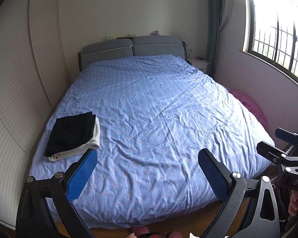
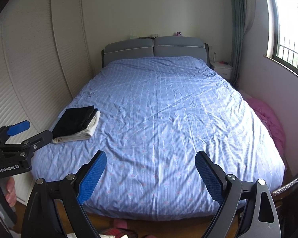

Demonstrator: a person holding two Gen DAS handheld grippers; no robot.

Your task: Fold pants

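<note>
Folded black pants (image 1: 71,132) lie on top of a folded white garment (image 1: 94,138) on the blue striped bed cover (image 1: 159,109), near its front left corner. The same black pants (image 2: 75,121) show left of centre in the right wrist view. My left gripper (image 1: 147,152) hangs open over the foot of the bed, nothing between its blue pads, with the stack just beyond its left finger. My right gripper (image 2: 151,154) is open and empty too, over the middle of the foot end. Each gripper shows at the edge of the other's view: left gripper (image 2: 29,131), right gripper (image 1: 274,142).
White louvred wardrobe doors (image 1: 19,79) run close along the bed's left side. A grey headboard (image 1: 131,47) and a white nightstand (image 1: 199,63) stand at the far end. Pink bedding (image 2: 272,123) lies on the floor to the right under a barred window (image 1: 278,31).
</note>
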